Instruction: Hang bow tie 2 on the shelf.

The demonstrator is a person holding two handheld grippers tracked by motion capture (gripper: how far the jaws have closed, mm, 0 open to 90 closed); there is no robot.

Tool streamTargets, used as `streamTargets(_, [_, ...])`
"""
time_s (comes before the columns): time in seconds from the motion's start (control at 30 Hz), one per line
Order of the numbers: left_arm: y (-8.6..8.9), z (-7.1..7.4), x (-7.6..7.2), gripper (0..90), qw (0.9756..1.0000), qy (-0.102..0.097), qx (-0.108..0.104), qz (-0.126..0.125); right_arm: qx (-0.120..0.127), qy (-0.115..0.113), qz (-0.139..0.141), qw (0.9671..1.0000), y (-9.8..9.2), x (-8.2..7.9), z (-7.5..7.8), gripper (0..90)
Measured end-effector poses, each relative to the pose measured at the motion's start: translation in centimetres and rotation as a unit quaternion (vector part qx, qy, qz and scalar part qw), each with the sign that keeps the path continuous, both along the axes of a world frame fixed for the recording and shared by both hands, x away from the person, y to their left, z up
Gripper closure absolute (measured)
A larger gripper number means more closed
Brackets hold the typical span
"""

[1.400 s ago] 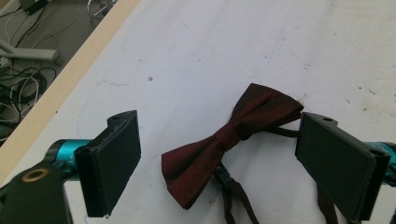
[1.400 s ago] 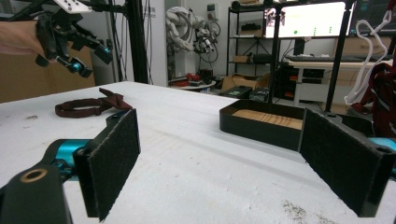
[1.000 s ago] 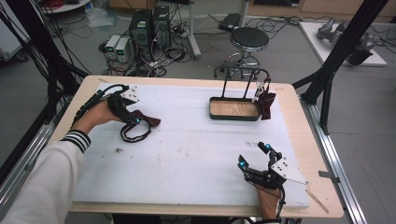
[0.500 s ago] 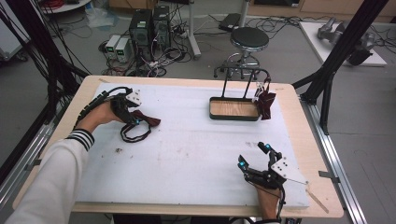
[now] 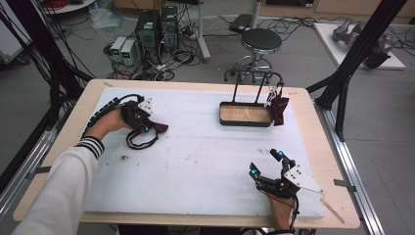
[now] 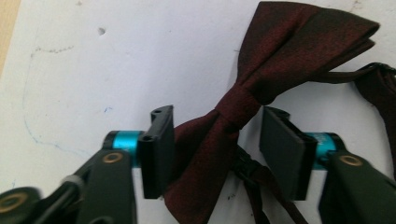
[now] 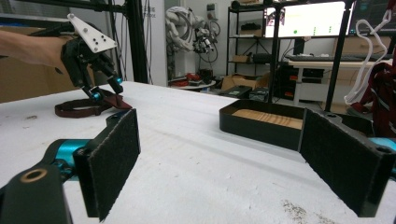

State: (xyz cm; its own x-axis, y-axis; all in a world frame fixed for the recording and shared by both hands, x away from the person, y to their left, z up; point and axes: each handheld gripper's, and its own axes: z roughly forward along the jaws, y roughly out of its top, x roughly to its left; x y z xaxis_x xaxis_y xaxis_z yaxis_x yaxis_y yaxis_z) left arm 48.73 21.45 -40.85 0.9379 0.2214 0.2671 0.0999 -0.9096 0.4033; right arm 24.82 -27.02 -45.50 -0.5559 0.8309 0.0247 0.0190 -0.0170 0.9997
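Observation:
A dark red bow tie (image 5: 159,128) with a looped strap (image 5: 141,141) lies on the white mat at the left. My left gripper (image 5: 145,125) is lowered over it. In the left gripper view the bow tie (image 6: 289,51) runs between the spread jaws of the open left gripper (image 6: 217,149), its knot sits in the gap, and the left pad (image 6: 159,149) touches the fabric. My right gripper (image 5: 266,163) rests open near the front right edge, holding nothing. The right gripper view looks past the open right gripper (image 7: 224,163) to the left gripper (image 7: 105,88) on the bow tie (image 7: 116,101).
A black tray (image 5: 244,123) with a wooden bottom stands at the back right, under a black rack (image 5: 257,73). A second dark red bow tie (image 5: 280,108) hangs at the tray's right end. A stool (image 5: 262,41) and cables lie beyond the table.
The left hand and gripper have settled slightly onto the bow tie. The right gripper has stayed in place.

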Motion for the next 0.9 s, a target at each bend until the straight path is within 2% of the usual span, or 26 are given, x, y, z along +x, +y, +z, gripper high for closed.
streamTargets(0.17, [0.11,-0.04,0.06,52.7,1.0000,0.000,0.004,0.000,0.000,0.001,0.000,1.0000,0.01,0.01,0.01,11.9])
streamTargets(0.2, [0.17,0.01,0.10,55.7,0.9999,0.000,0.013,0.001,-0.001,0.001,-0.001,1.0000,0.02,0.01,0.01,12.0])
streamTargets(0.33, [0.12,0.03,0.05,60.5,0.9998,-0.002,0.019,-0.003,-0.001,0.001,-0.001,1.0000,0.01,0.01,0.01,11.9])
streamTargets(0.47, [0.06,0.09,0.02,70.7,0.9997,0.000,0.023,-0.001,0.000,0.001,-0.001,1.0000,0.02,0.01,0.00,11.9])
streamTargets(0.83, [0.24,0.36,-0.05,74.7,0.9997,0.008,0.016,0.017,-0.001,0.001,-0.001,1.0000,0.03,0.00,0.01,11.9])
streamTargets(0.9, [0.34,0.39,-0.07,74.7,0.9997,0.010,0.007,0.022,-0.001,0.001,-0.003,1.0000,0.05,0.01,0.00,12.0])
